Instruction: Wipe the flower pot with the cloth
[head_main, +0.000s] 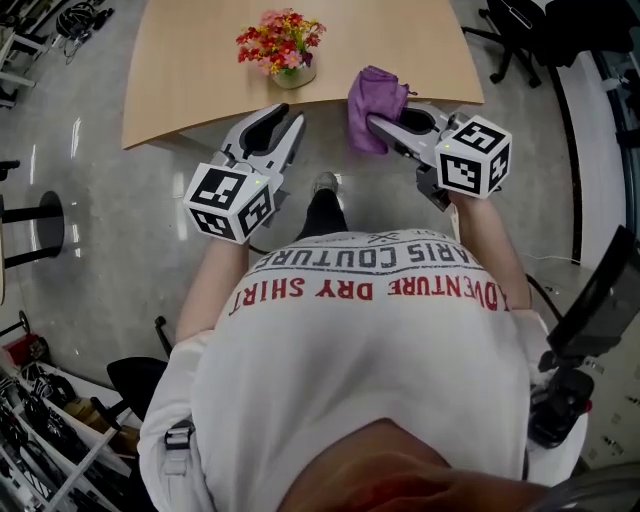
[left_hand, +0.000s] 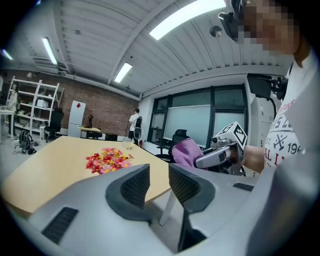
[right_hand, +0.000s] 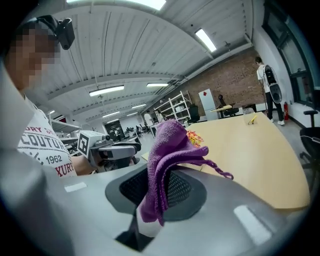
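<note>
Head view: right gripper (head_main: 376, 126) clamps cloth (head_main: 372, 92), ready for wiping; left gripper (head_main: 287, 120) narrow, empty, probably to steady flower pot (head_main: 294, 76).

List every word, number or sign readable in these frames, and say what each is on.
"ARIS COUTURE", start hidden: shirt, head view.
"DVENTURE DRY SHIRT", red: same shirt.
"COUTURE", "1962", "XURY": shirt, right gripper view.
"ST. 194": shirt, left gripper view.
Gripper cubes: patterns only, no words.

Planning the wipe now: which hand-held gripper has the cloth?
The right hand-held gripper: its jaws are clamped on the purple cloth. The left hand-held gripper has a narrow gap between its jaws, with nothing in it.
</note>
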